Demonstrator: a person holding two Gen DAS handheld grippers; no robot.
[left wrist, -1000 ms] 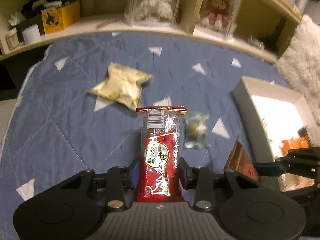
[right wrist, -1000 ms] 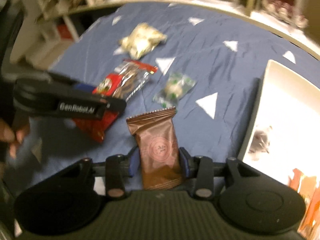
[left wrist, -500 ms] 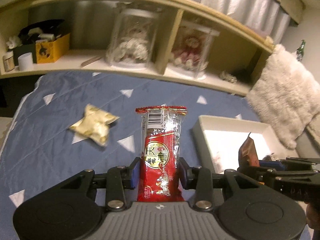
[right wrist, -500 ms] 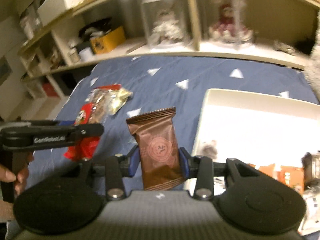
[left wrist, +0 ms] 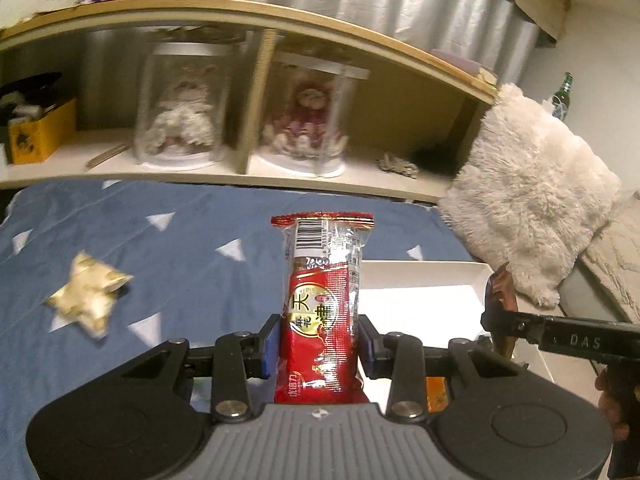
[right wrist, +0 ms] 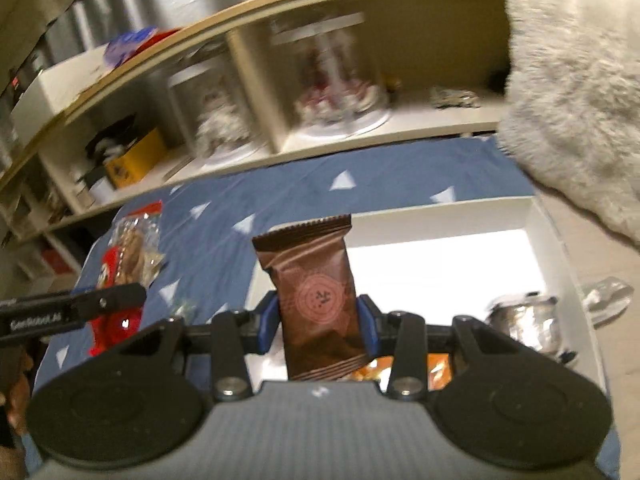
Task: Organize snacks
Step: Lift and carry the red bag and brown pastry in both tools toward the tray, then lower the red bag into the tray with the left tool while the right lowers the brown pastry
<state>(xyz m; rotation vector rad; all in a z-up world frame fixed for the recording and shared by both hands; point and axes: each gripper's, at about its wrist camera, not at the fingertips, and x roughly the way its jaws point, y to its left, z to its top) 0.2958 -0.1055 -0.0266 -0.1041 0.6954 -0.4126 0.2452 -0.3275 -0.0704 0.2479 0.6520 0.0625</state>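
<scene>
My left gripper [left wrist: 320, 346] is shut on a red snack packet [left wrist: 323, 304] and holds it upright above the blue quilt, at the near left edge of the white box [left wrist: 424, 270]. My right gripper [right wrist: 318, 330] is shut on a brown snack packet [right wrist: 316, 296] and holds it over the white box [right wrist: 444, 216]. The brown packet also shows at the right of the left wrist view [left wrist: 502, 292]. The red packet shows at the left of the right wrist view [right wrist: 128, 252]. A pale gold snack bag [left wrist: 90, 294] lies on the quilt to the left.
Orange packets [right wrist: 438, 368] and a silvery wrapper [right wrist: 524, 320] lie in the box. A fluffy white pillow [left wrist: 528, 196] stands right of the box. A wooden shelf [left wrist: 240, 100] with doll jars and a yellow box [left wrist: 40, 132] runs behind the quilt.
Both grippers have risen and swung right with their packets, towards the white box. The small green candy bag on the quilt has dropped out of the left wrist view.
</scene>
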